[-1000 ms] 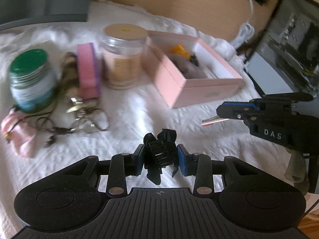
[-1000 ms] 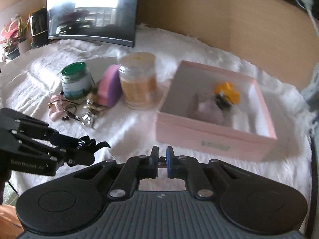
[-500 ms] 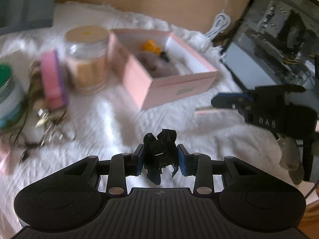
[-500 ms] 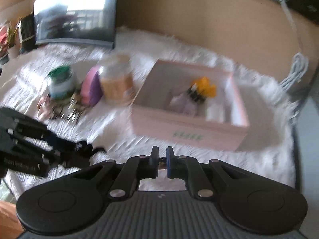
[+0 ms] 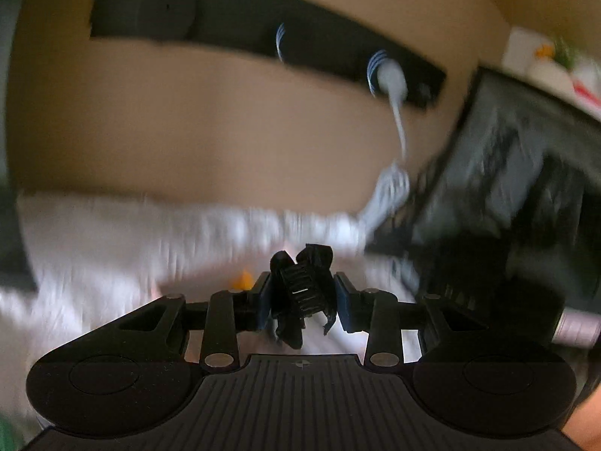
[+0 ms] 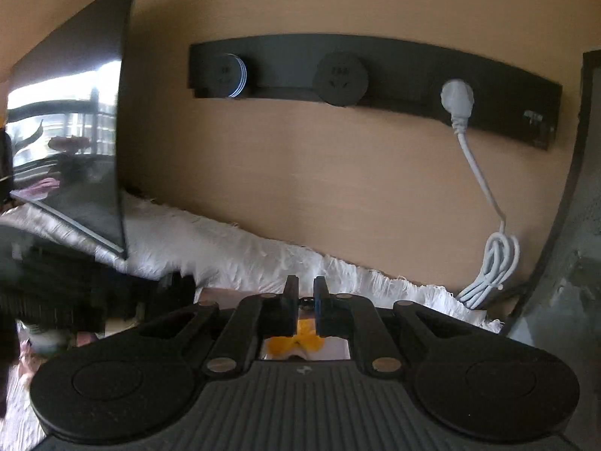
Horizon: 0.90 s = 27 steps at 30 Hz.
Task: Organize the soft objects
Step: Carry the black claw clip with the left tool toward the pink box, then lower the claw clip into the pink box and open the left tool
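My left gripper (image 5: 302, 293) is shut on a black hair claw clip (image 5: 300, 285) and holds it up in the air; the left wrist view is blurred by motion. A small orange thing (image 5: 242, 280) shows just past its left finger. My right gripper (image 6: 306, 300) is nearly shut on a small thin item (image 6: 306, 301) that I cannot make out. Below its fingers an orange object (image 6: 296, 342) lies in the pink box (image 6: 225, 295), mostly hidden by the gripper body. The left gripper shows as a dark blur in the right wrist view (image 6: 112, 297).
A white fluffy cloth (image 6: 233, 255) covers the table up to a wooden wall. A black socket strip (image 6: 375, 75) with a white plug and coiled cable (image 6: 488, 263) is on the wall. Dark screens stand at the left (image 6: 75, 131) and the right (image 5: 526, 188).
Both grippers have moved forward over the pink box and tilted up toward the wall. The jars and other items have left view. The left gripper still holds the clip.
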Available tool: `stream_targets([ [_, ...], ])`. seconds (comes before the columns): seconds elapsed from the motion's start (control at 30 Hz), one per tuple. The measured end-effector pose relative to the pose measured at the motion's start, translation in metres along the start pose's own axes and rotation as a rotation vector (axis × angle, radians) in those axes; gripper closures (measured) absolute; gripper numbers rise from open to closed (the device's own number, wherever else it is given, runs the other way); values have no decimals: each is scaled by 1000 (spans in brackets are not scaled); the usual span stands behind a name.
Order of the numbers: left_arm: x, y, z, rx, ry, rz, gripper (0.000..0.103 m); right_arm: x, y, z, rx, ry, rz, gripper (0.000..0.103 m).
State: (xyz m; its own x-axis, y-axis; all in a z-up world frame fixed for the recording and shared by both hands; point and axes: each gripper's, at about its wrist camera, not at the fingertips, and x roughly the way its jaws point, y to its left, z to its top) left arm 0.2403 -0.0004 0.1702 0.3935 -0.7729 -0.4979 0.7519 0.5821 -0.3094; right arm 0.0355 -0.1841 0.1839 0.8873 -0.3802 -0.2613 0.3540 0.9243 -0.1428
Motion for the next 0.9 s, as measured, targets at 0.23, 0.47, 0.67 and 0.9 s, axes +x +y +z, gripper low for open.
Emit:
stream_targets([
  [0.23, 87, -2, -15, 74, 175, 161, 64, 13, -17, -40, 91, 129, -34, 57],
  [0.47, 80, -1, -49, 25, 119, 132, 63, 1, -22, -86, 87, 209, -44, 53],
  [0.67, 29, -6, -56, 10, 9, 102, 63, -4, -14, -101, 89, 210, -31, 48],
  [0.9, -21, 9, -88, -40, -82, 92, 63, 0, 6, -101, 117, 193, 18, 42],
])
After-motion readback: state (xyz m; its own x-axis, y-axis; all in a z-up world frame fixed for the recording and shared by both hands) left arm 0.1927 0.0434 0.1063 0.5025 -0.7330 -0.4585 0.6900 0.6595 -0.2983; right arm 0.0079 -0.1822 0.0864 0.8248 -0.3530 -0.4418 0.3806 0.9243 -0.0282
